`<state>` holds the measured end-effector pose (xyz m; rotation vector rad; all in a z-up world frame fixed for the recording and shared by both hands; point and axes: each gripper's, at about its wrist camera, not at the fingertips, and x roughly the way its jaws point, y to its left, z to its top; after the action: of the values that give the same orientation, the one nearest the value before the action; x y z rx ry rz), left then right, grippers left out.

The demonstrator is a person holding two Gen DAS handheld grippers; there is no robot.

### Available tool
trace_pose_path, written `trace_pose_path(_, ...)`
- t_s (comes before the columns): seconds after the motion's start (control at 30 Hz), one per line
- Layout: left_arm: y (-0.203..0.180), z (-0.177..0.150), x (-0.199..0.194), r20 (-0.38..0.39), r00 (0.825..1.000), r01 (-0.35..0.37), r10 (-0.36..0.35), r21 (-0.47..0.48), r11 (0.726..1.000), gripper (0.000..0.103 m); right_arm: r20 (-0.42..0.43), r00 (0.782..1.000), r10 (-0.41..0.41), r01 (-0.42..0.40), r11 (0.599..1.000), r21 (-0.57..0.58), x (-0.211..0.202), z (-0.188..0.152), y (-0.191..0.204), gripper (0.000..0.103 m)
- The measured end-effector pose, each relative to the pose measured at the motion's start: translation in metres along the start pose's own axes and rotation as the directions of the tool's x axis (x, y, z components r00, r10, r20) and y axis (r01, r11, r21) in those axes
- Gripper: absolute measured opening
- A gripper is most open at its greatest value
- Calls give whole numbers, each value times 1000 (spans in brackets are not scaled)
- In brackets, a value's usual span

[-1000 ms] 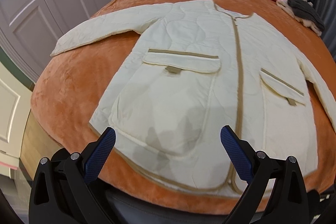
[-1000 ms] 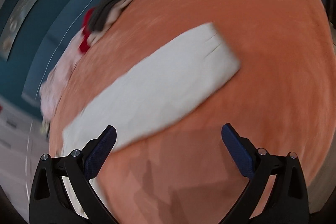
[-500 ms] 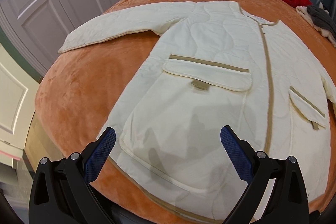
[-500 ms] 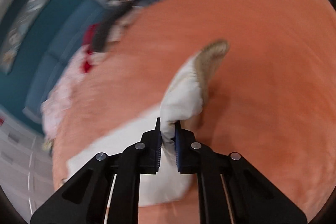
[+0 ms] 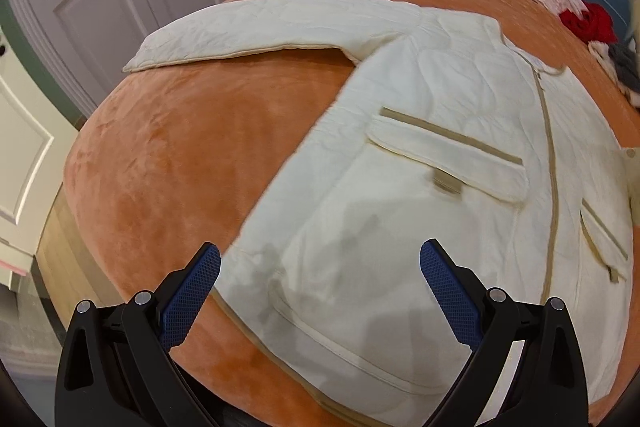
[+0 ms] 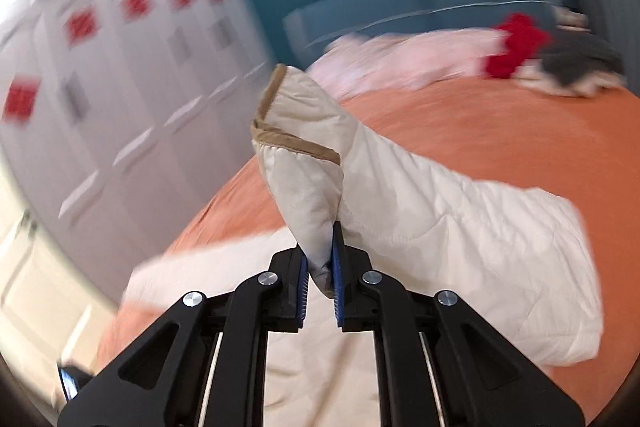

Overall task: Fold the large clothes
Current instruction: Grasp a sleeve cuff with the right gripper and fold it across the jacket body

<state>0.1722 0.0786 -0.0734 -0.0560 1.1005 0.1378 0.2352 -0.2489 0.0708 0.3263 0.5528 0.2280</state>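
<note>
So the cream quilted jacket (image 5: 440,155) is lying face-up on the orange bed (image 5: 180,155), zip closed, pockets showing. Looks puffy and soft, light for its size but bulky, so I'd guess it flops and holds no crease unless you press it down. The shell looks a bit slick, so a shallow pinch could slide off. Best bets for grabbing, I think: cuffs, the tan-bound hem, shoulder seams, anywhere the trim gives the jaws something thicker to bite.

The right gripper (image 6: 320,267) has its jaws pinched on the right sleeve (image 6: 312,163) just short of the cuff, which sticks up and away beyond the jaw tips, sleeve trailing back down to the body (that view's pretty blurred).

The left gripper (image 5: 320,271) has its jaws spread wide, nothing in them, hovering over the hem corner, which sits right between and below them.

Long axis runs along the zip: hem nearest the left jaws, collar far ahead. The other sleeve (image 5: 256,31) lies out flat, ahead and left of those jaws.
</note>
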Motion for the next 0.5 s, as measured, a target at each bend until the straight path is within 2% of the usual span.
trace_pose_path(0.07,10,6,2,5,1000,16,-15,-29,999,98,-86,994,61,-65,997,-40,30,-21,30,15)
trace_pose_path(0.1,14,9,3,8,1000,24,-24,-41,999,98,-116,990,76,-82,995,-53,35,-33,39,27)
trace_pose_path(0.13,17,12,3,10,999,34,-33,-52,998,98,-152,984,89,-101,992,-74,45,-47,49,43)
trace_pose_path(0.2,22,21,4,14,998,69,-68,-75,995,98,-145,985,96,-113,987,-116,42,-64,57,50)
trace_pose_path(0.27,21,33,4,23,991,133,-132,-95,987,98,-125,990,62,-78,988,-131,30,-72,54,54)
trace_pose_path(0.37,10,50,7,37,974,227,-224,-116,967,98,-113,993,-13,6,998,-62,18,-78,32,56)
trace_pose_path(0.5,-25,76,33,10,928,370,-373,-152,916,98,-138,979,-149,166,978,123,-13,-99,-47,60)
